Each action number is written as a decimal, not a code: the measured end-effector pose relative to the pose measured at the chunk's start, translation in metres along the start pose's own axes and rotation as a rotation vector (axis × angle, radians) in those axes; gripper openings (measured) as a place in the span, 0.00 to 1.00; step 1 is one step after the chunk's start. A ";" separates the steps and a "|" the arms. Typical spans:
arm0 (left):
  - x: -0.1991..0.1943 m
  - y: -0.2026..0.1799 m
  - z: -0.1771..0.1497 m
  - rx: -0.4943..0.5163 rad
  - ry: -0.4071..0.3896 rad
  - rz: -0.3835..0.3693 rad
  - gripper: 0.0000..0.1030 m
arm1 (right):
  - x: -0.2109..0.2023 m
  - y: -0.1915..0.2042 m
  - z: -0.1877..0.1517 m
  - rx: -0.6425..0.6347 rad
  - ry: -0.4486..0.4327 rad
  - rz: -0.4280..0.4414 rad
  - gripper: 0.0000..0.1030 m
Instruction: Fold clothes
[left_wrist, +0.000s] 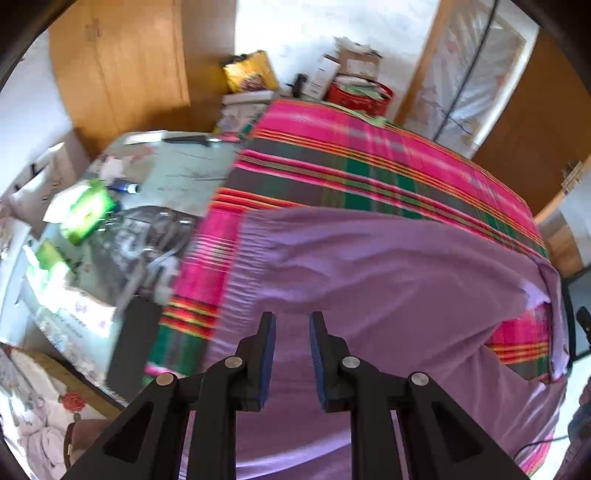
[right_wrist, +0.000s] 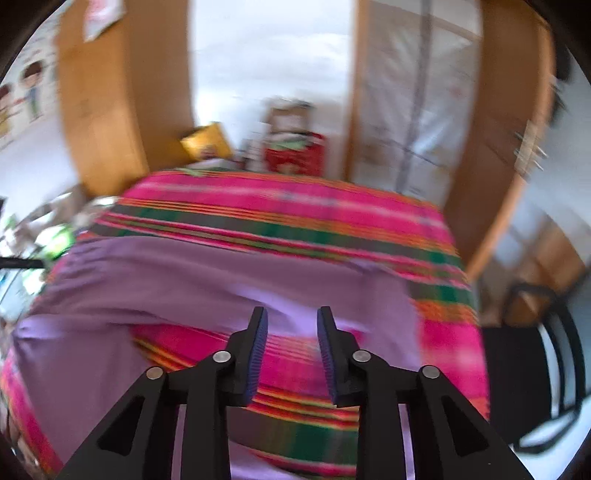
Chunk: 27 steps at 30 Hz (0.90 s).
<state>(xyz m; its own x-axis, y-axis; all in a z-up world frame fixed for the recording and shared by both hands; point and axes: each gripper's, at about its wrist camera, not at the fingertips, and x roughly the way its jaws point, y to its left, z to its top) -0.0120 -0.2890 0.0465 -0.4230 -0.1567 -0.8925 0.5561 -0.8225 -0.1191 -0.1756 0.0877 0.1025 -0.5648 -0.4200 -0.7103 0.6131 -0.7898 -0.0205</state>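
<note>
A lilac pair of trousers lies spread across a table covered with a pink, green and orange striped cloth. Its gathered waistband is at the left in the left wrist view. My left gripper hovers open above the garment near the waistband, with nothing between its blue pads. In the blurred right wrist view the same trousers stretch across the striped cloth, two legs parting around a bare patch. My right gripper stands open over that patch, holding nothing.
A cluttered side surface with green boxes and plastic wrap sits left of the table. A red basket and cardboard boxes stand behind it. Wooden doors line the back wall. A black chair stands at the table's right.
</note>
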 end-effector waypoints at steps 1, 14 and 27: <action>0.003 -0.006 0.000 0.005 0.002 -0.005 0.18 | 0.003 -0.014 -0.006 0.027 0.016 -0.023 0.31; 0.027 -0.074 0.002 0.088 0.027 -0.038 0.18 | 0.049 -0.061 -0.063 0.083 0.165 -0.114 0.38; 0.053 -0.115 0.006 0.137 0.065 -0.049 0.18 | 0.045 -0.052 -0.078 -0.014 0.153 -0.104 0.17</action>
<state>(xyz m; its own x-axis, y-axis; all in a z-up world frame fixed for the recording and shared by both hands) -0.1023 -0.2059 0.0156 -0.3977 -0.0821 -0.9138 0.4314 -0.8958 -0.1072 -0.1898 0.1452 0.0171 -0.5359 -0.2629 -0.8023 0.5643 -0.8184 -0.1087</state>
